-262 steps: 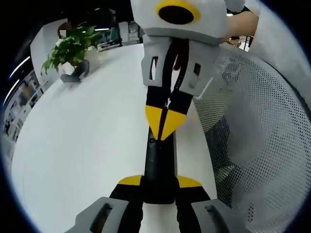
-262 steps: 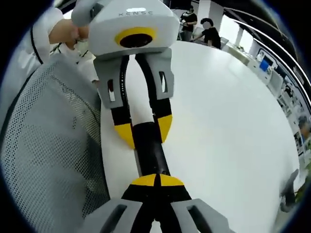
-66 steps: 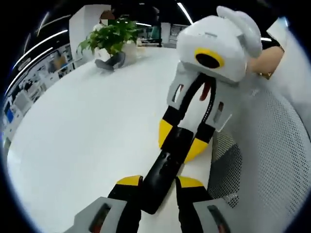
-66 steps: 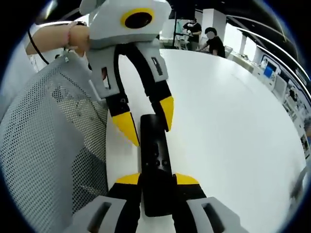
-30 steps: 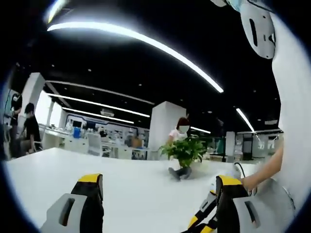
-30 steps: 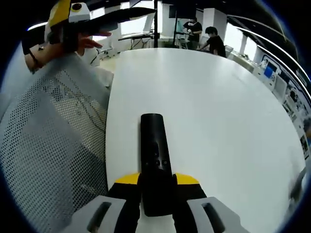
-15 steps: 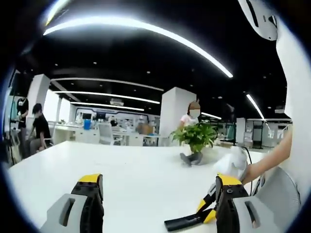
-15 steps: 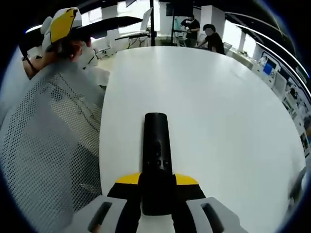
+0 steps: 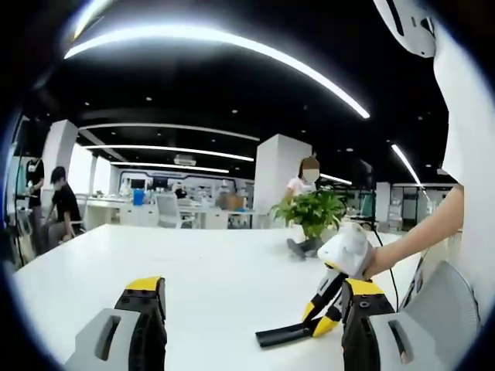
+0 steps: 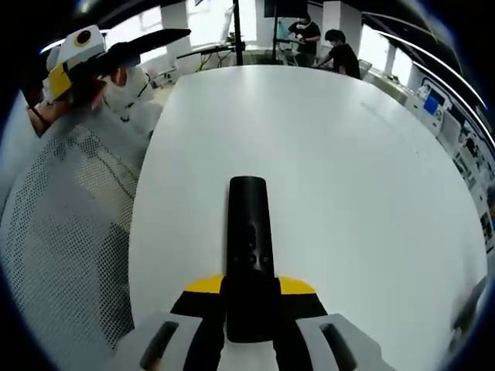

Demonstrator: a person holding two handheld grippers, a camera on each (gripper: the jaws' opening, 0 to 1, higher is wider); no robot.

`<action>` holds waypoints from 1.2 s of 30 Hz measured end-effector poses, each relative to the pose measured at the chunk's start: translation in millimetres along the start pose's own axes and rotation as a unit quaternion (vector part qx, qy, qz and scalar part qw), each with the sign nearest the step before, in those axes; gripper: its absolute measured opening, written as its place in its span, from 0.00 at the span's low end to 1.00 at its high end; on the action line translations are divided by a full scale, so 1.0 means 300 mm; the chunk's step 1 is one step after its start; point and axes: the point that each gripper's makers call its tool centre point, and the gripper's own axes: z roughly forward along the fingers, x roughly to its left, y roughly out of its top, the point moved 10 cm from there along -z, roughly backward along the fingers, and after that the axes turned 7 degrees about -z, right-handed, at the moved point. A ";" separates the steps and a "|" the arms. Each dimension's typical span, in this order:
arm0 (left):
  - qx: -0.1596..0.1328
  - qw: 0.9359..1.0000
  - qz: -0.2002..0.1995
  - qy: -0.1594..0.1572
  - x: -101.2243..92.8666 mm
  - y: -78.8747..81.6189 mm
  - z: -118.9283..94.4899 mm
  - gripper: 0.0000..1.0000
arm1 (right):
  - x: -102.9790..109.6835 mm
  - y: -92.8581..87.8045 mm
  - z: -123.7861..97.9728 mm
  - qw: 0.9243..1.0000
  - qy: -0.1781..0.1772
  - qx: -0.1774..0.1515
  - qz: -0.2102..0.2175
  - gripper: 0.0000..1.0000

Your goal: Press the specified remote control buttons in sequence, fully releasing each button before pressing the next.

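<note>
Remote (image 10: 248, 239) clamped at near end by right gripper (image 10: 248, 292); likely light, rigid, smooth. Left gripper (image 9: 251, 309) spread, holding nothing.

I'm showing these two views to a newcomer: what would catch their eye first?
Probably the black remote control, clamped between the right gripper jaws and jutting out over the white table. Next, the left gripper jaws standing wide apart, framing the leafy potted plant far across the table.
</note>
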 end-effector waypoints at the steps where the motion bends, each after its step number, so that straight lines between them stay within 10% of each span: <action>1: 0.000 1.000 0.000 0.000 0.000 0.000 0.000 0.98 | -0.008 0.000 0.001 1.000 -0.001 0.001 -0.002 0.21; 36: 0.026 1.000 -0.003 -0.010 -0.004 -0.015 0.005 0.94 | -0.373 0.027 0.025 0.999 -0.001 0.031 -0.018 0.21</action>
